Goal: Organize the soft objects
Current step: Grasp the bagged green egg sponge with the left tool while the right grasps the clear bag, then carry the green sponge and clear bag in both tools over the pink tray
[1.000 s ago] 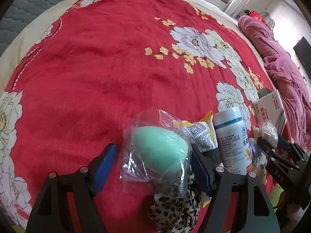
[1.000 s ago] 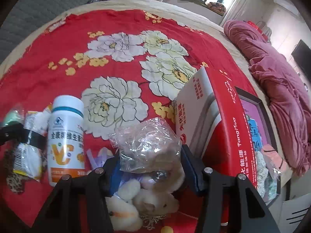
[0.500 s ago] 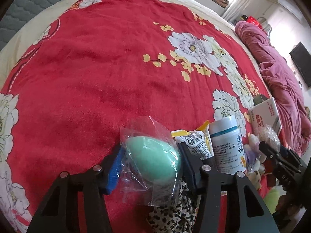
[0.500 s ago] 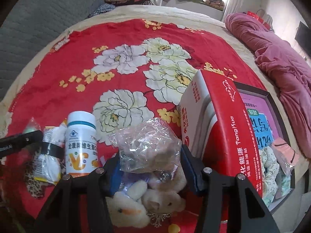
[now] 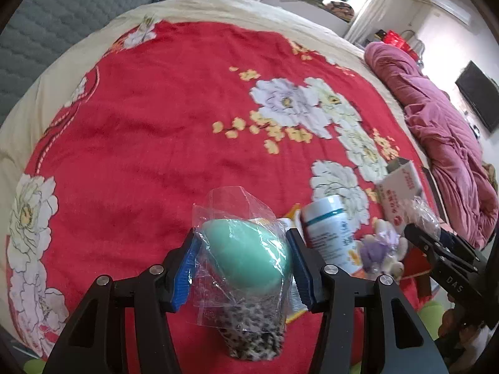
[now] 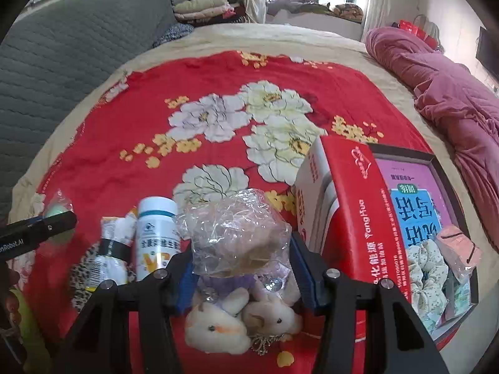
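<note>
A red floral bed (image 6: 124, 162) is carrying the clutter, and a red box (image 6: 355, 205) is lying beside a tray (image 6: 452, 168) already holding scrunchies. The left claw (image 5: 241, 257) is clamping a bagged green sponge (image 5: 246, 258); the right claw (image 6: 241, 263) is pinching a crinkled plastic bag (image 6: 237, 237) above plush toys (image 6: 243, 318), so most sorting seemingly remains.

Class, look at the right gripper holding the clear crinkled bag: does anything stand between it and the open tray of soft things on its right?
Yes. The red and white carton stands directly between the clear crinkled bag, clamped in the right gripper, and the dark-framed tray holding the floral scrunchie. The bag would probably have to pass over it.
</note>
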The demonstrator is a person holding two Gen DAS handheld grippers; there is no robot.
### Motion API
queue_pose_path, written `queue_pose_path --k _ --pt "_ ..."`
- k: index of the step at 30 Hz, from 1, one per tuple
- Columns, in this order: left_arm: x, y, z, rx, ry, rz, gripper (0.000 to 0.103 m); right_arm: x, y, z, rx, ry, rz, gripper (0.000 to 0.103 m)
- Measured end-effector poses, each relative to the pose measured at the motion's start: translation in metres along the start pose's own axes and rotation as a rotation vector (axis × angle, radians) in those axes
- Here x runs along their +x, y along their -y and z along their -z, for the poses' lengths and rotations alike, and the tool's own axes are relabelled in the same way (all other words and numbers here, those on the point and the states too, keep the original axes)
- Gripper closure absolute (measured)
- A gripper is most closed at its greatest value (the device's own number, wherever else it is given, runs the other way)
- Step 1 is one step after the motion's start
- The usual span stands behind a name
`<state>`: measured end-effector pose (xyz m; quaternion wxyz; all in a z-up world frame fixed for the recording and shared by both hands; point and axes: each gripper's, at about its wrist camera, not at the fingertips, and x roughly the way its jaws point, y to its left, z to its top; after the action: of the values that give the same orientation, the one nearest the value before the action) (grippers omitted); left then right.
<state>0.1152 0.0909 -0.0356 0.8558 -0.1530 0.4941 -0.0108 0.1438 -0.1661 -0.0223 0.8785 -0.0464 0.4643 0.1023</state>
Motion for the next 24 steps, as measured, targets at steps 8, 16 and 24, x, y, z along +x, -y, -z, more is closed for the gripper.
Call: queue_pose_path --k 8,16,24 --pt "-0.026 0.038 -0.001 0.065 0.038 0.021 0.047 -0.038 0.008 -0.004 0.014 0.074 -0.029 0.049" --pt "-0.047 0.111 0.002 0.200 0.063 0.054 0.047 -0.086 0.052 -0.001 0.097 0.162 -0.018 0.049" --pt "-0.054 0.196 0.011 0.336 0.061 0.106 0.047 -0.127 0.119 0.005 0.204 0.238 0.044 0.049"
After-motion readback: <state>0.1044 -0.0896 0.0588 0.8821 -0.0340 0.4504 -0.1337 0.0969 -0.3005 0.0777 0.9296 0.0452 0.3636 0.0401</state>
